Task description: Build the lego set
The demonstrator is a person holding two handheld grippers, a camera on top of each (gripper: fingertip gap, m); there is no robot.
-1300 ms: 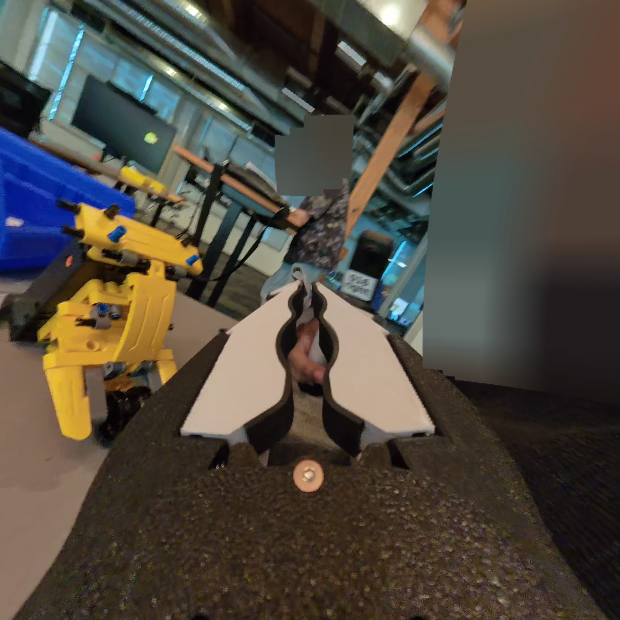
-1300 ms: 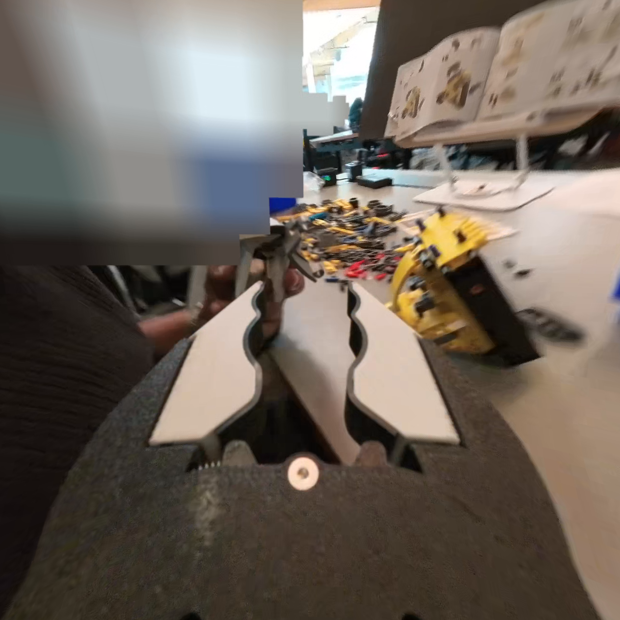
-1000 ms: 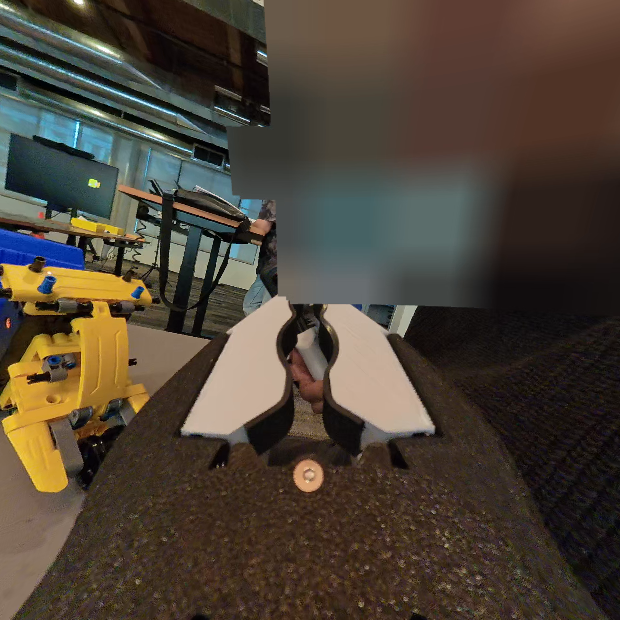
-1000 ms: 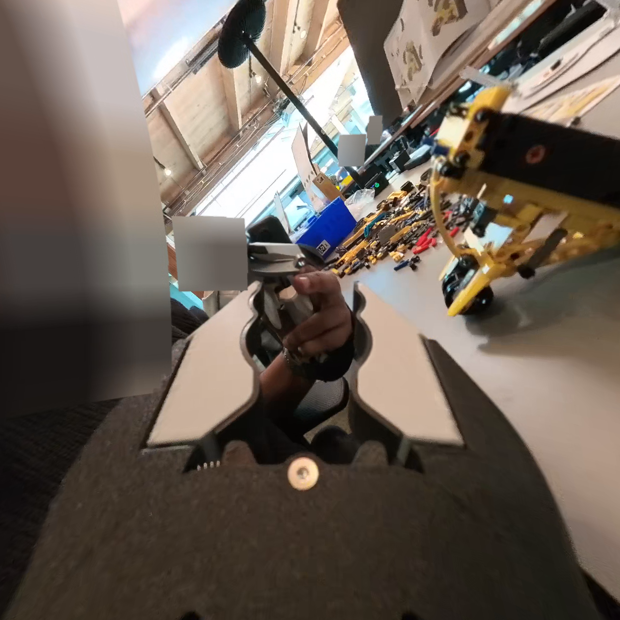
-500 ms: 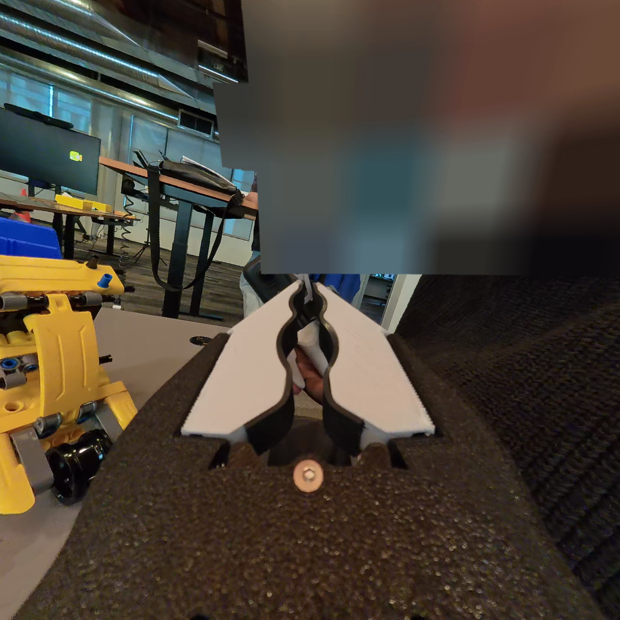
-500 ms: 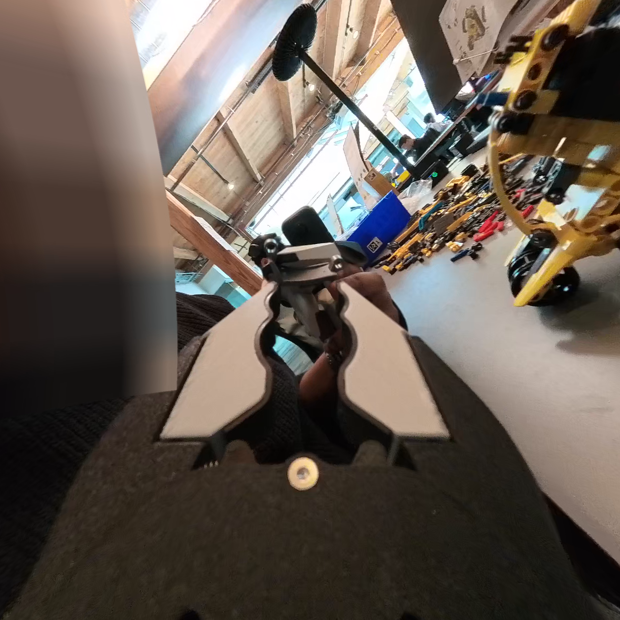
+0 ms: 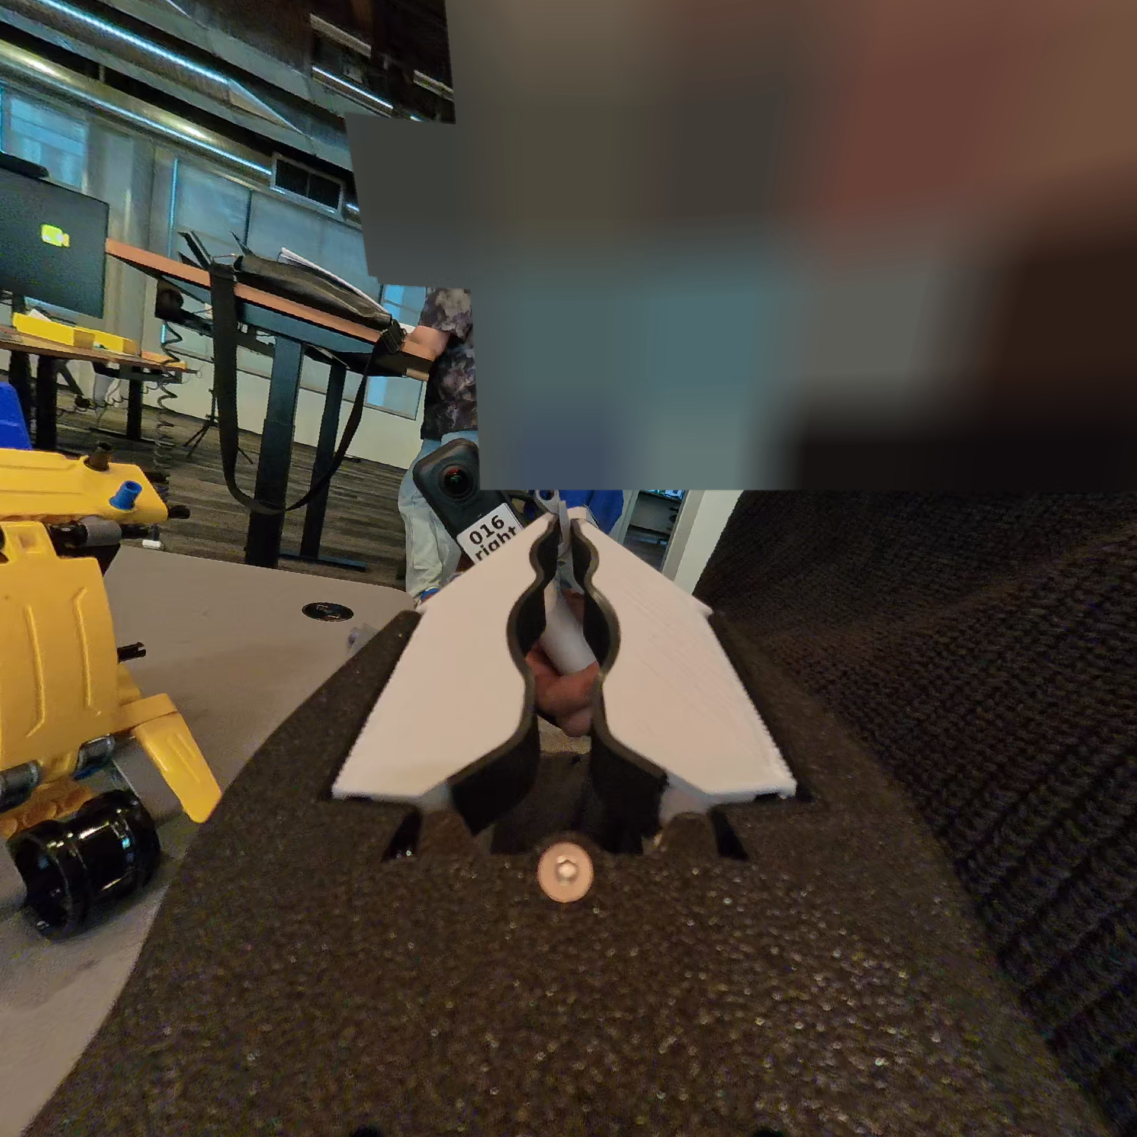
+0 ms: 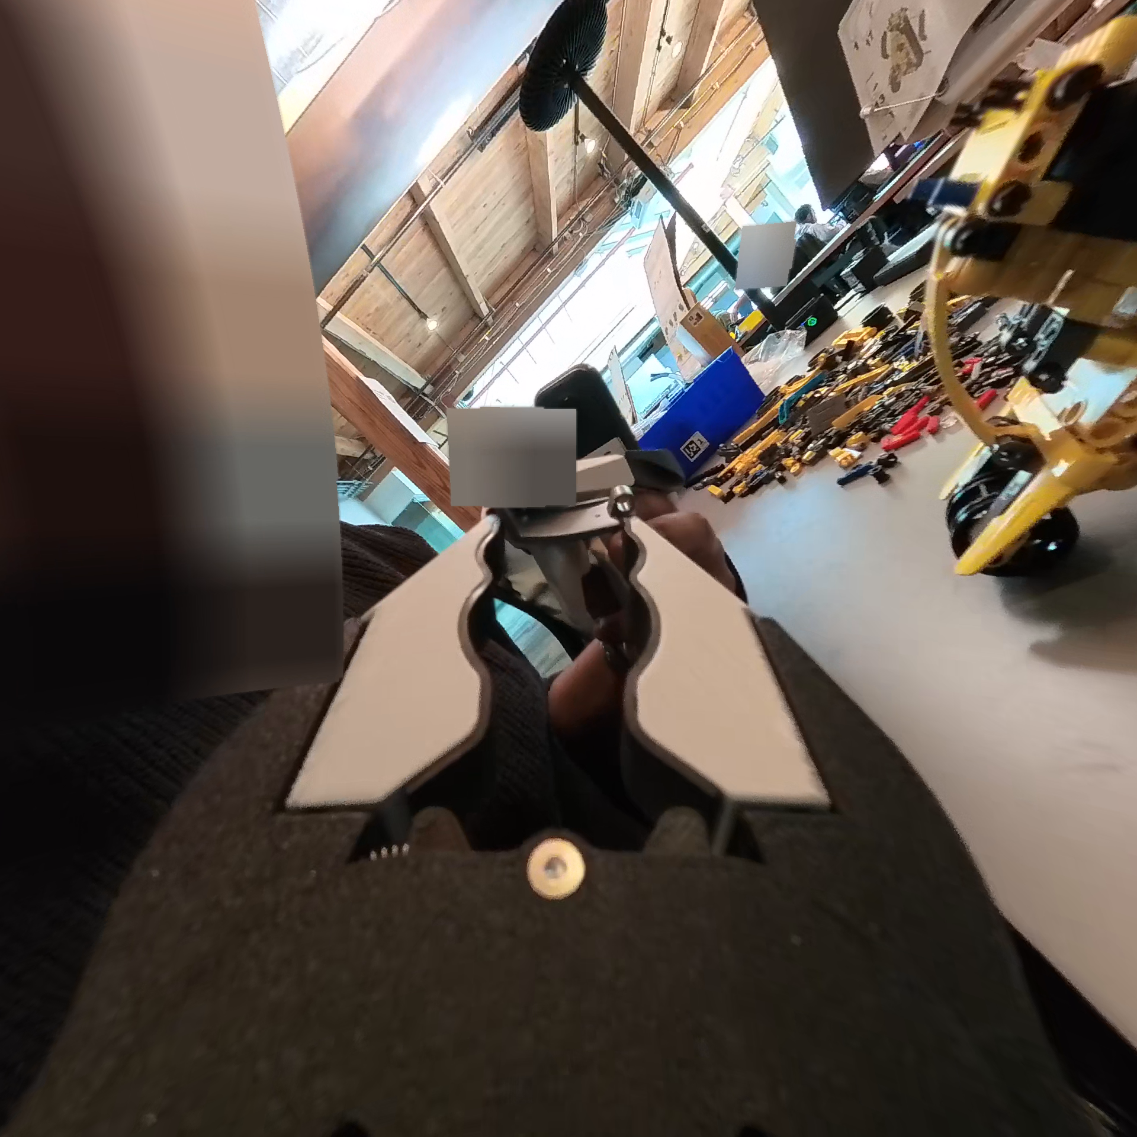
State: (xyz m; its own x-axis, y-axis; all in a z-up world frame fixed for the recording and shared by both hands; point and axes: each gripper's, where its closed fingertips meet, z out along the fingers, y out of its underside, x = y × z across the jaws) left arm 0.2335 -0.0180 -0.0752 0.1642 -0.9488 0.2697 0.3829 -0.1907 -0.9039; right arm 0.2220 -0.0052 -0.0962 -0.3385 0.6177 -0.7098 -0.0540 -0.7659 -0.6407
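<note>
Two grippers face each other above the near edge of a grey desk (image 7: pixel 246 621), each showing in the other's camera. The left gripper (image 7: pixel 564 529) has its white fingers (image 7: pixel 455 670) drawn together until the tips almost meet, and nothing sits between them, so its jaws are closed and empty. Through the narrow gap show the right gripper's pale handle (image 7: pixel 566 634) and the hand (image 7: pixel 563 695) around it, farther off. A black camera (image 7: pixel 458 486) with a white label rises just left of the fingertips.

The right gripper (image 8: pixel 563 529) has its grey fingers (image 8: pixel 400 683) parted by a moderate gap; its jaws are open and hold nothing. Beyond them are the left gripper's metal frame and a dark-sleeved hand (image 8: pixel 670 541) gripping it.

On the desk, to the left in the left wrist view, stands a yellow brick-built vehicle (image 7: pixel 55 664) with a black wheel (image 7: pixel 86 855), apart from both grippers. The right wrist view has it at the upper right edge. Behind it lies a spread of loose yellow, black and red parts (image 8: pixel 861 418), with a blue bin (image 8: pixel 701 412) beside them. A dark knitted sweater (image 7: pixel 953 707) fills the right of the left wrist view.
</note>
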